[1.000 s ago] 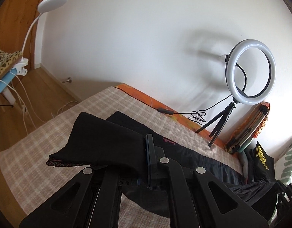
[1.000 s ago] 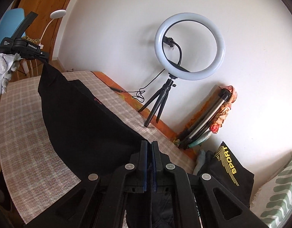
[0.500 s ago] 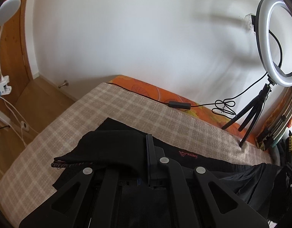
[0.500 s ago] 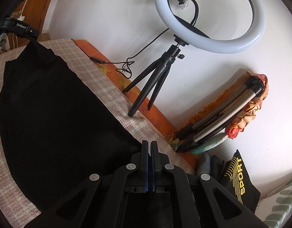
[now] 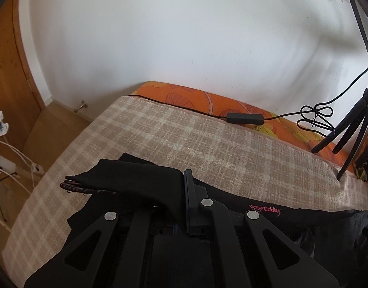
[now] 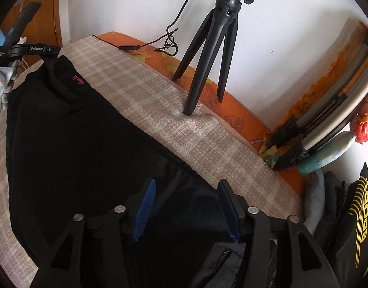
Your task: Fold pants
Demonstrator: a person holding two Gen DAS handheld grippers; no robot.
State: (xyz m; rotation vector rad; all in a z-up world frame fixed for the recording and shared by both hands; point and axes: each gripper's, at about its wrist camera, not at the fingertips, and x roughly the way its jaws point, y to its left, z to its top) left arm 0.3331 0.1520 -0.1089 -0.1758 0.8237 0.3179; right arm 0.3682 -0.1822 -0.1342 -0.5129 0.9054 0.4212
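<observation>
Black pants (image 6: pixel 76 148) lie across the checked blanket (image 6: pixel 174 124), with a pink logo near the far edge (image 5: pixel 264 209). My left gripper (image 5: pixel 184 182) is shut on a fold of the pants (image 5: pixel 126 180), holding the waistband end just above the blanket. It also shows in the right wrist view (image 6: pixel 28 49) at the pants' far end. My right gripper (image 6: pixel 187 189) is open, its blue pads (image 6: pixel 145 206) spread over the near end of the pants, holding nothing.
A ring-light tripod (image 6: pixel 207 48) stands on the blanket's far edge, its cable and inline box (image 5: pixel 245 118) lying on the orange sheet (image 5: pixel 207 100). Folded tripods (image 6: pixel 327 120) and a black sport bag (image 6: pixel 359 216) sit at the right. The floor drops off at the left (image 5: pixel 52 129).
My right gripper has opened and let go of the pants, which now lie flat. Both grippers have lowered toward the blanket; the left one still holds its fold.
</observation>
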